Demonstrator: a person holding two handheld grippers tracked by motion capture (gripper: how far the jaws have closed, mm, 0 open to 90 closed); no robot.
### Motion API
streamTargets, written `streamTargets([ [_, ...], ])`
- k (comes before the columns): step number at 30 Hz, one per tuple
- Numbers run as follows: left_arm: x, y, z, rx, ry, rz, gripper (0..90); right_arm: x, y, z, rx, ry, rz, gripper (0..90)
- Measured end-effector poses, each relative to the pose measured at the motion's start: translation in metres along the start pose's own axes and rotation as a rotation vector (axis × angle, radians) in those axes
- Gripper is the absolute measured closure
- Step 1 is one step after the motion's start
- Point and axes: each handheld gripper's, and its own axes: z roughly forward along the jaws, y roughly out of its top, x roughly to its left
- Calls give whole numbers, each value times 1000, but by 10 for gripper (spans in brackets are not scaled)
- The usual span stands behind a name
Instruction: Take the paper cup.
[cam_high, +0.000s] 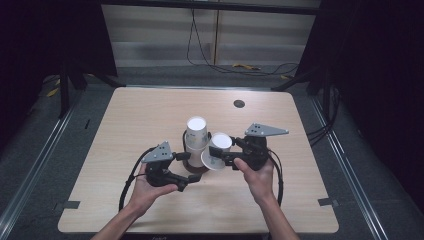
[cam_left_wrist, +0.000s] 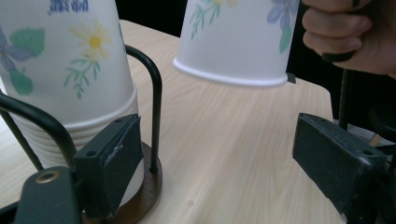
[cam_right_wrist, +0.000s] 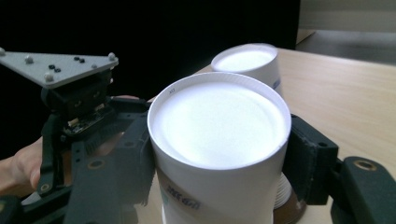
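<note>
Dark curtains are hanging on both sides of the room, and a pale wall with trailing cables is standing at twelve o'clock beyond the light wooden table (cam_high: 150, 125). On its surface a small dark round cap (cam_high: 239, 103) is sitting toward one o'clock from the centre.

Near the middle of the table, a stack of upside-down paper cups (cam_high: 196, 134) with flower prints is sitting inside a black wire holder (cam_left_wrist: 156, 93) on a round brown wooden base (cam_left_wrist: 147, 196).

At seven o'clock from the stack, the person's left hand is gripping the left gripper (cam_high: 186, 171). Its jaws are standing wide apart, one pad just beside the lowest rims of the stack at the base and the other well clear, with nothing pressed between them.

At four o'clock from the stack, the right hand is carrying the right gripper (cam_high: 223, 157). Its jaws are clamping a single paper cup (cam_right_wrist: 219, 154) by its side walls, bottom upward and tilted, rim hanging clear above the table. This held cup is lying just beside the stack, at about three o'clock from it.
</note>
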Motion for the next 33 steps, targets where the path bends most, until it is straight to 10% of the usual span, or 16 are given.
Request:
streamTargets([
  [33,-1,-7,8,8,-93,-13,228,23,-20,38,115,137,-65,356],
])
